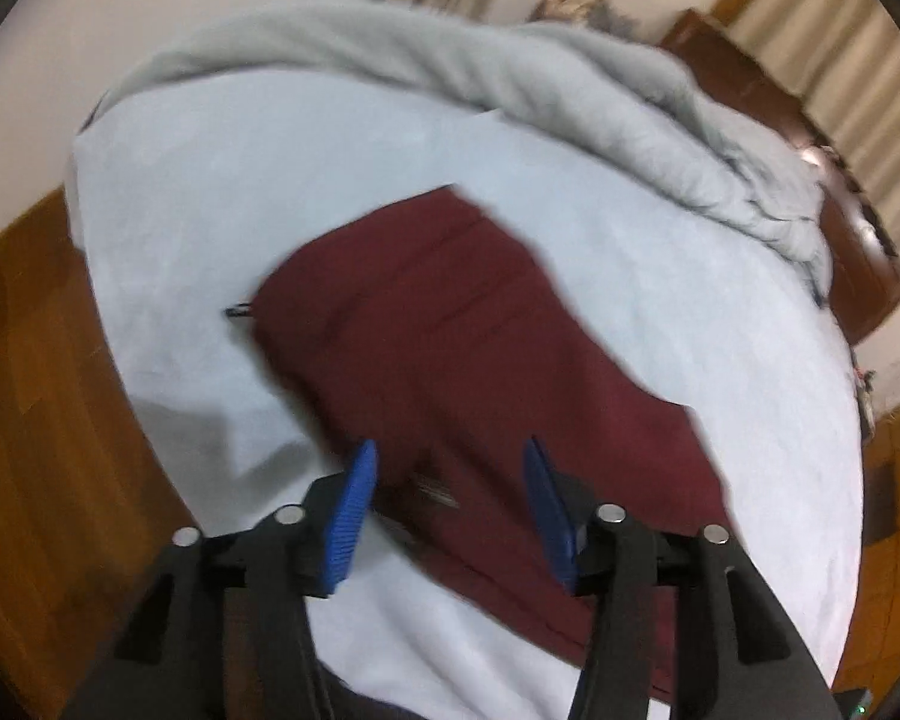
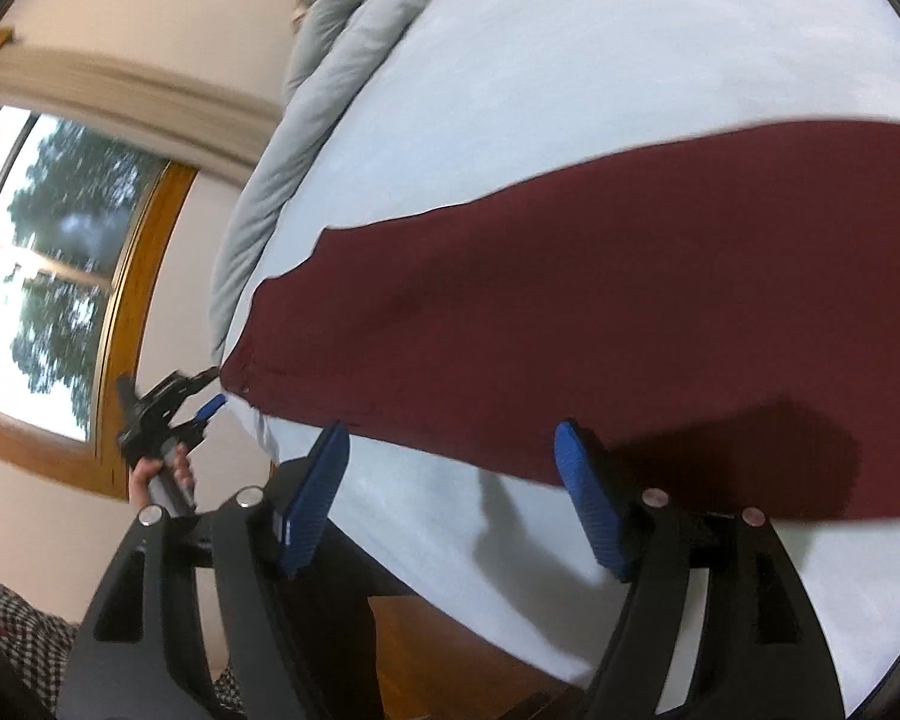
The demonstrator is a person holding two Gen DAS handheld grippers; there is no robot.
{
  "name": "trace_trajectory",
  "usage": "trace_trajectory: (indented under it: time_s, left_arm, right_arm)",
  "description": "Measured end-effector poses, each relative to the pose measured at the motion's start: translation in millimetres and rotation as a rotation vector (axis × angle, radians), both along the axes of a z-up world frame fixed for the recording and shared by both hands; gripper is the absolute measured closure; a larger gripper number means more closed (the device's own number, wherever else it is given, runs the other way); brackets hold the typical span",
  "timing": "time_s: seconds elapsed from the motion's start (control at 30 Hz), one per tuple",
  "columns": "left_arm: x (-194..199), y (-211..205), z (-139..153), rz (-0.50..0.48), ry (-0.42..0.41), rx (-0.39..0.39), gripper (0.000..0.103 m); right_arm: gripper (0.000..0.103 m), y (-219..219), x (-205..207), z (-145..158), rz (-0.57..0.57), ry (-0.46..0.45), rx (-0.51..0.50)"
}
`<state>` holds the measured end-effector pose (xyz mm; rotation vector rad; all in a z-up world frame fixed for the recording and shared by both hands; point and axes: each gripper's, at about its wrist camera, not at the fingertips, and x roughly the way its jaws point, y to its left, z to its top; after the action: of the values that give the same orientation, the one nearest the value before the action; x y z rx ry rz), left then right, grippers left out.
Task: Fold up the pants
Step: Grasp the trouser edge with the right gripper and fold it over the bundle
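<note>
The left hand-held gripper (image 1: 447,450) is seen with its blue pads (image 1: 351,516) parted about halfway; nothing is caught between them, and they hang just above the near end of the pants (image 1: 450,330). In the right wrist view the same tool (image 2: 201,396) appears small at the left, gripped by a hand (image 2: 162,471), its tips just beside the corner of the garment — whether cloth is touched there cannot be told. The right hand-held gripper (image 2: 450,438) is held with its jaws wide apart and empty; the hem side of the pants lies just beyond its pads (image 2: 588,498), and a dark shadow is thrown across the fabric there.

The pants are dark red and are spread flat on the bed (image 1: 210,210), which is covered by a pale blue-white sheet. They are laid lengthwise across the middle of the mattress, nearer the near edge than the far one. In the left wrist view one end reaches toward the near edge beneath the gripper and the other end points toward the far side. A small dark tab or cord (image 1: 240,311) sticks out at the left edge of the cloth.

A rumpled grey duvet (image 1: 510,72) is bunched along the far edge of the bed. Wooden flooring (image 1: 24,390) shows beside the left edge, a dark wooden headboard (image 1: 768,102) at the far right corner. A window (image 2: 48,258) with a wood frame is visible past the bed, with trees outside. Both views are somewhat blurred.
</note>
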<state>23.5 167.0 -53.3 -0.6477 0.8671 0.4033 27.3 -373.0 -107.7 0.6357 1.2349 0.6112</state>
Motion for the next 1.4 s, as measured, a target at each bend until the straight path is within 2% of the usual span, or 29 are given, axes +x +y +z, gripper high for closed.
trace_trajectory:
  time_s: [0.07,0.13,0.23,0.37,0.5,0.63,0.8,0.93,0.97,1.0,1.03,1.1,1.2,1.3,1.4]
  left_arm:
    - [10,-36,9,-0.088,-0.041,-0.024,0.046]
    - [31,-86,8,-0.252,-0.061,-0.079,0.041]
    - [64,-152,-10,-0.454,-0.013,-0.137,0.037]
    - [95,-226,-45,-0.611,0.07,-0.174,0.037]
    - [108,-267,-68,-0.682,0.122,-0.131,0.036]
    - [107,-282,-76,-0.696,0.138,-0.046,0.035]
    - [107,-274,-75,-0.704,0.145,-0.063,0.035]
    - [102,-275,-76,-0.718,0.139,-0.052,0.035]
    - [102,-274,-77,-0.725,0.139,-0.04,0.035]
    - [100,-274,-77,-0.729,0.14,-0.031,0.035]
    - [99,-276,-78,-0.732,0.143,-0.024,0.035]
    - [98,-274,-75,-0.718,0.138,-0.033,0.035]
    - [102,-279,-57,-0.728,0.079,-0.047,0.036]
    - [101,-294,-32,-0.752,-0.014,-0.004,0.035]
    - [102,-311,-33,-0.791,-0.02,0.028,0.035]
  right_arm:
    - [0.031,-14,-9,-2,-0.044,0.035,-0.007]
    - [0.031,-29,-17,-3,-0.081,0.055,-0.033]
    - [0.026,-60,-30,-7,-0.161,0.092,-0.049]
    - [0.023,-100,-39,-17,-0.256,0.13,-0.048]
    - [0.022,-127,-43,-31,-0.33,0.148,-0.065]
    - [0.022,-145,-43,-45,-0.413,0.156,0.03]
    - [0.024,-161,-33,-54,-0.503,0.126,0.127]
    - [0.038,-182,-25,-67,-0.583,0.13,0.183]
    - [0.046,-183,-23,-66,-0.578,0.121,0.172]
    - [0.064,-180,-19,-60,-0.569,0.1,0.137]
    - [0.074,-179,-16,-53,-0.56,0.066,0.084]
    - [0.085,-182,-13,-38,-0.543,0.022,0.095]
    - [0.088,-186,-6,-2,-0.52,-0.076,0.082]
    - [0.089,-205,-8,29,-0.534,-0.146,0.124]
    - [0.089,-229,-19,37,-0.585,-0.187,0.029]
